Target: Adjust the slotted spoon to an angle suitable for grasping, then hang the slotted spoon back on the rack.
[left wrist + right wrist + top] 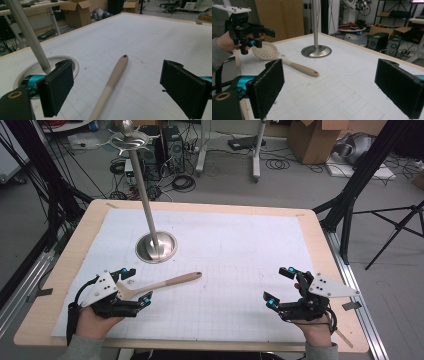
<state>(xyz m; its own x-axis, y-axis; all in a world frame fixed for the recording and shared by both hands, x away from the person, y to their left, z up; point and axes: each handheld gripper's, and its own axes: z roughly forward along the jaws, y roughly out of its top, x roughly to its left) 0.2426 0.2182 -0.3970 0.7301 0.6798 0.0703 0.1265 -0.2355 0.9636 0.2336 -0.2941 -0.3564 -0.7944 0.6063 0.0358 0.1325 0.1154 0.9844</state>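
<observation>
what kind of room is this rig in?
Most likely a robotics lab or workshop: cardboard boxes and computer towers on the floor, loose cables, black tripod legs around a gridded table with a metal stand.

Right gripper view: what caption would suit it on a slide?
Open black jaws frame a slotted spoon lying on the table before a metal stand.
</observation>
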